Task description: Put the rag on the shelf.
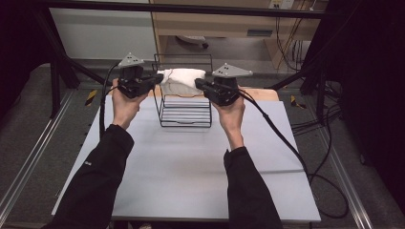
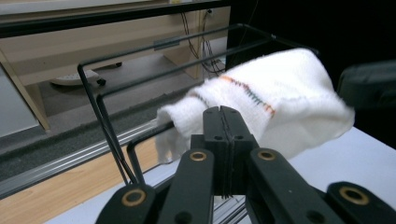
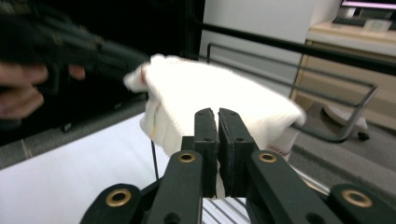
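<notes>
A white towel (image 1: pixel 182 79) hung over the top of a black wire rack (image 1: pixel 185 121) at the far side of the grey table (image 1: pixel 191 167). The towel had thin orange and dark stripes sewn across it.

The left gripper (image 1: pixel 156 79) was at the left end of the towel. In the left gripper view its jaws were pressed tight together, right at the edge of the cloth (image 2: pixel 261 102). It looked like a small bit of the towel was pinched between them, but that was hard to see for sure.

The right gripper (image 1: pixel 198 84) was at the right end of the towel. Its jaws were nearly together with only a thin gap, and the cloth (image 3: pixel 210 100) sat just past the tips. I could not tell if any cloth was caught in there.

The towel looked soft, floppy and very light. It would bend and sag, and it would not break. It could slip out of a weak pinch. The best places to hold it were the two ends, one for each gripper, so it stayed spread out and did not bunch up on the wires.
</notes>
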Motion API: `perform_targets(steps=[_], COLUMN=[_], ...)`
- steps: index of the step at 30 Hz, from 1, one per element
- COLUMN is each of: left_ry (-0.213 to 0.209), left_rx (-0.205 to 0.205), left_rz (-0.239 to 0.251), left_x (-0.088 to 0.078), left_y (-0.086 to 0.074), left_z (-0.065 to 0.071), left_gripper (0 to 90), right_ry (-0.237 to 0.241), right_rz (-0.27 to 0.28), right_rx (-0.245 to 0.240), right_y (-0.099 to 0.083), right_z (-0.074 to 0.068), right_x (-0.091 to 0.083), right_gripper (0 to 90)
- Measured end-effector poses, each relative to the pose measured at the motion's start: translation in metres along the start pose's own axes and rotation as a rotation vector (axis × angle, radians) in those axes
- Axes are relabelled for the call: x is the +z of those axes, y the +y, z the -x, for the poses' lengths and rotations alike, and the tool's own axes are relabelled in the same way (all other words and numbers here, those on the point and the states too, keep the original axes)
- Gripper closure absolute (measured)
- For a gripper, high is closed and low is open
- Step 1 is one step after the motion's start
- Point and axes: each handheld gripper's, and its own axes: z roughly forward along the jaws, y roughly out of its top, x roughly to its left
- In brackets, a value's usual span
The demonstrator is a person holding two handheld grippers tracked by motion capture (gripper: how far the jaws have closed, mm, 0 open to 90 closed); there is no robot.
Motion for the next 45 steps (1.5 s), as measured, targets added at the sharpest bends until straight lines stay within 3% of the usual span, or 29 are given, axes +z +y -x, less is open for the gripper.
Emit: perform_targets(steps=[5, 9, 13, 24, 27, 39, 45], left_ry=[-0.004, -0.001, -0.005, 0.044, 0.048, 0.030, 0.030], left_rx=[0.016, 0.043, 0.035, 0.079, 0.073, 0.058, 0.067], left_rz=[0.012, -0.037, -0.071, -0.109, -0.095, -0.066, -0.055], left_x=[0.000, 0.009, 0.017, 0.027, 0.028, 0.012, 0.000], left_y=[0.009, 0.000, -0.011, -0.015, -0.016, -0.015, -0.016], left_z=[0.007, 0.011, 0.010, 0.013, 0.012, 0.011, 0.009], left_gripper=[89.4, 89.4, 89.4, 89.5, 89.5, 84.2, 74.0], right_ry=[-0.008, -0.012, -0.018, -0.053, -0.055, -0.034, -0.008], right_rz=[-0.048, -0.073, -0.089, -0.121, -0.121, -0.054, -0.031], right_rx=[-0.002, 0.003, -0.004, -0.001, 0.002, -0.001, 0.019], right_y=[-0.005, -0.007, -0.009, -0.013, -0.013, -0.002, 0.003], right_z=[0.000, 0.001, 0.002, 0.007, 0.007, 0.003, 0.001], right_x=[0.009, 0.013, 0.016, 0.025, 0.026, 0.002, -0.012], right_gripper=[87.9, 87.4, 86.5, 84.7, 83.9, 70.9, 59.6])
